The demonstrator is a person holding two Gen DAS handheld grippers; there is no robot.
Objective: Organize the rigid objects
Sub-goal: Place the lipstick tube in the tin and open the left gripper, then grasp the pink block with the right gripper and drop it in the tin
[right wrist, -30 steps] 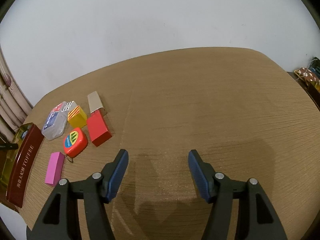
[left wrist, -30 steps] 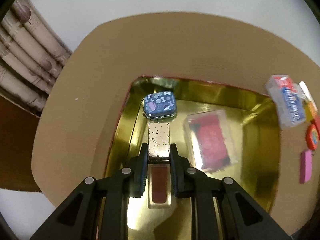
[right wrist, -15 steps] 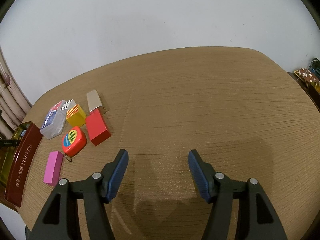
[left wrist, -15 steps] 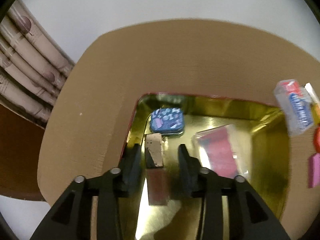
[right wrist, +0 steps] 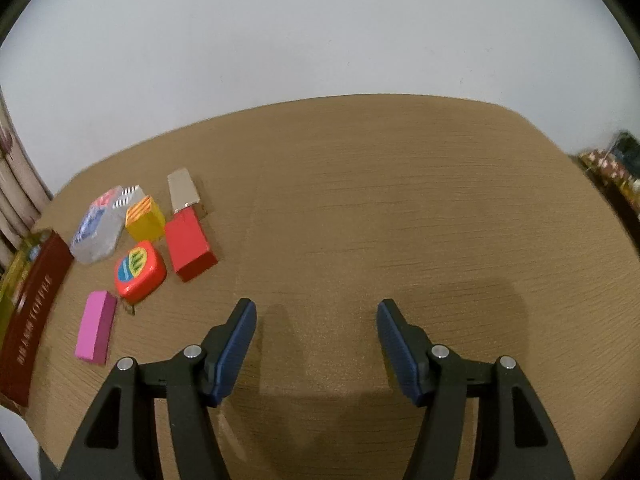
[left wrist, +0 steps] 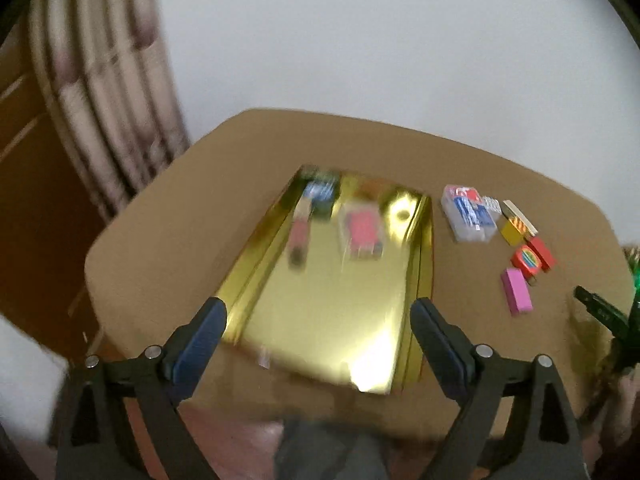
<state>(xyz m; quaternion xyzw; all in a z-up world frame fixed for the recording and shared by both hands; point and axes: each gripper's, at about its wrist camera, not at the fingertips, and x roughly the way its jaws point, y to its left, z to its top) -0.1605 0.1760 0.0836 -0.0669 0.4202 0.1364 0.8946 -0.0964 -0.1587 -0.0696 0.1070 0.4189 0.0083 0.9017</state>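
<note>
My left gripper (left wrist: 318, 316) is open and empty, held back above the near end of the gold tin (left wrist: 320, 312). In the tin lie a long bottle with a gold cap (left wrist: 299, 232), a blue tin (left wrist: 318, 194) and a clear case with red contents (left wrist: 362, 232). My right gripper (right wrist: 316, 328) is open and empty over bare table. To its left lie a pink block (right wrist: 96, 326), a red tape measure (right wrist: 140, 270), a red block (right wrist: 188, 246), a yellow block (right wrist: 145, 218), a clear box (right wrist: 98, 230) and a silver piece (right wrist: 183, 192).
The tin's dark red side (right wrist: 34, 308) with lettering shows at the left edge of the right wrist view. The loose objects also show right of the tin in the left wrist view, such as the pink block (left wrist: 517, 296). Curtains (left wrist: 104, 112) hang beyond the table's left end.
My left gripper let go of the gold-capped bottle in the tin, opened wide and pulled back and up. My right gripper stayed open and shifted slightly.
</note>
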